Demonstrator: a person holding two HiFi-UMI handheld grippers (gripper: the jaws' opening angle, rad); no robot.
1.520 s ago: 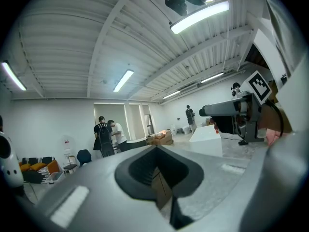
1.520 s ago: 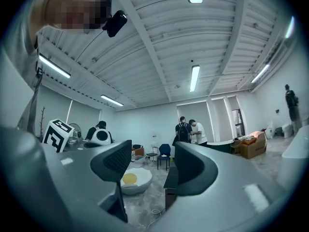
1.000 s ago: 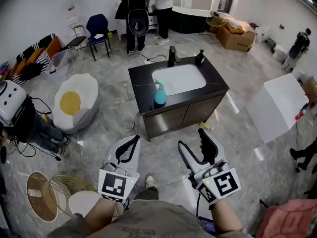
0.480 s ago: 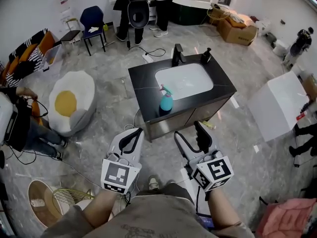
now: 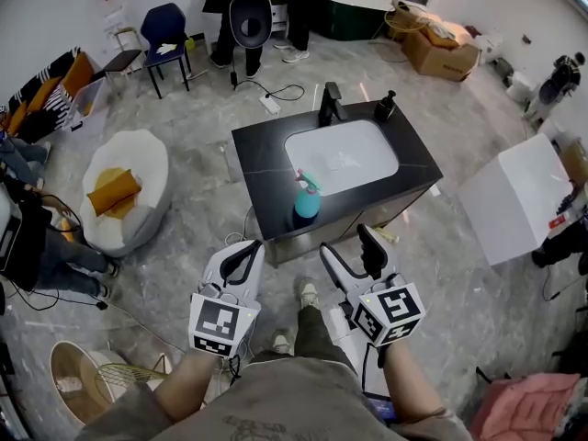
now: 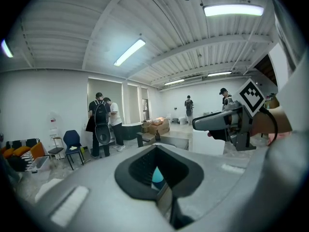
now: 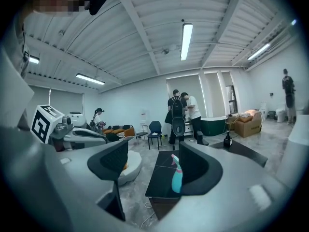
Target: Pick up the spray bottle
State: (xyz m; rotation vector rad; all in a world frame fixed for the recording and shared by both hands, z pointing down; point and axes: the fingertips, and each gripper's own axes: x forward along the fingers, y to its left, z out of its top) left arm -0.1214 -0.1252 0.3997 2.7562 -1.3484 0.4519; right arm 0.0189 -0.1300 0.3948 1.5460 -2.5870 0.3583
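Observation:
A teal spray bottle with a pink trigger stands upright at the front edge of a black counter, left of the white sink. My left gripper is shut and empty, short of the counter's front. My right gripper is open and empty, also short of the counter and just right of the bottle. The left gripper view shows the bottle through the gap behind the closed fingertips of that gripper. In the right gripper view the bottle stands by the right finger of the open gripper.
A black faucet and a soap dispenser stand behind the sink. An egg-shaped beanbag lies to the left, a white box to the right. People and a blue chair are at the back.
The counter and bottle have drawn closer to both grippers as the person stepped forward. A foot now shows between the grippers. Neither gripper has changed its state.

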